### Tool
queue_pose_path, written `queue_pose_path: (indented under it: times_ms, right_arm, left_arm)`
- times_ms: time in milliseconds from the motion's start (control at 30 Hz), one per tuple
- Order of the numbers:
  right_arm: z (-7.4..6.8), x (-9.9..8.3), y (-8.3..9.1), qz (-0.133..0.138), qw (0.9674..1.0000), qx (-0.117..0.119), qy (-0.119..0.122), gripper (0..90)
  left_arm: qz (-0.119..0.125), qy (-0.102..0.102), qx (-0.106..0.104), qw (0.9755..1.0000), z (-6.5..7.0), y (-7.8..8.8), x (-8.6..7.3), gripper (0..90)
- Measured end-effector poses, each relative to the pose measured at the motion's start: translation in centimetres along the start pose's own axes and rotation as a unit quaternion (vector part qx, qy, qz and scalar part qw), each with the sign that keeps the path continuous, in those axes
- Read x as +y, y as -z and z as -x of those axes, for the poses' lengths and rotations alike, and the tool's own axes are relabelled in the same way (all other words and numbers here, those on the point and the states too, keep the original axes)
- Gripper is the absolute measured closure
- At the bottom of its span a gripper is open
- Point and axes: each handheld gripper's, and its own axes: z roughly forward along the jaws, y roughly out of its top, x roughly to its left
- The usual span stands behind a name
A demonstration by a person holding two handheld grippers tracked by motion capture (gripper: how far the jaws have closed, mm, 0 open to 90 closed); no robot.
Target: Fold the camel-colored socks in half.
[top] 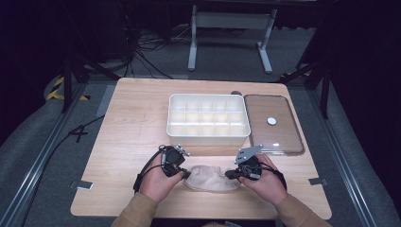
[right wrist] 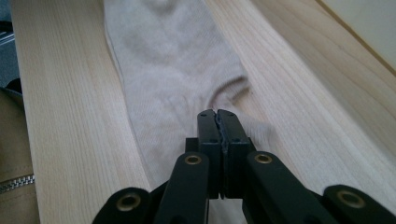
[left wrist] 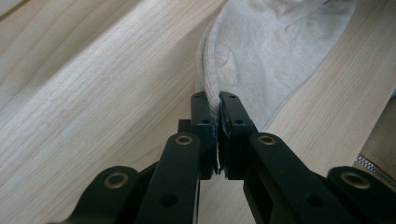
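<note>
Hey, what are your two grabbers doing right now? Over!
Left gripper shut on sock edge. Right gripper closed at the other end, grip unclear. Divided box beyond, nothing in the way.

Overhead light fell evenly on the pale worktop [top: 137, 118] while the surroundings stayed dark, and both gripper views were soft, their near black arms blurred.

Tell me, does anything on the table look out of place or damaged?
Nothing stands out. The beige sock lies flat near the table's front edge, the divided white box sits square, and its clear lid lies flat beside it.
</note>
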Motion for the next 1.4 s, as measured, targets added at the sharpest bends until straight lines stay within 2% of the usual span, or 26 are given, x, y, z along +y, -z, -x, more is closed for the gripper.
queue_pose_path:
  times_ms: [200,367,500,633,800,900,1000,1167,1400]
  right_arm:
    - [0.0,-0.2,0.4,-0.018,0.9998,0.001,-0.012,90.0]
    - [0.1,-0.4,0.4,-0.026,0.9995,0.004,-0.019,90.0]
    - [0.3,-0.6,-0.1,-0.033,0.9992,0.006,-0.023,90.0]
    - [0.7,-0.9,-0.6,-0.039,0.9989,-0.004,-0.025,90.0]
    - [0.9,-1.0,-0.7,-0.032,0.999,-0.01,-0.029,90.0]
    - [1.0,-1.0,-0.7,-0.027,0.9988,-0.029,-0.027,90.0]
    - [1.1,-1.0,-0.8,-0.024,0.9988,-0.034,-0.025,90.0]
    - [1.1,-1.1,-0.8,-0.021,0.9988,-0.036,-0.026,90.0]
    - [1.1,-1.3,-0.8,-0.01,0.9991,-0.035,-0.022,90.0]
  left_arm:
    - [-0.007,0.002,0.017,0.9998,-0.1,1.2,-0.1,86.0]
    - [-0.011,0.013,0.016,0.9997,-0.3,1.4,-0.2,86.0]
    - [-0.012,0.01,0.016,0.9997,-0.4,1.4,-0.2,86.0]
    - [-0.011,0.011,0.018,0.9997,-0.4,1.4,-0.1,86.0]
    - [-0.012,0.008,0.02,0.9997,-0.5,1.2,0.0,85.9]
    - [-0.008,0.013,0.018,0.9997,-0.4,1.2,0.0,85.9]
    - [-0.003,0.008,0.02,0.9998,-0.5,1.2,0.2,85.9]
    - [0.001,0.007,0.02,0.9998,-0.3,1.4,0.5,85.8]
    - [0.011,-0.011,0.006,0.9999,0.3,1.7,1.7,85.7]
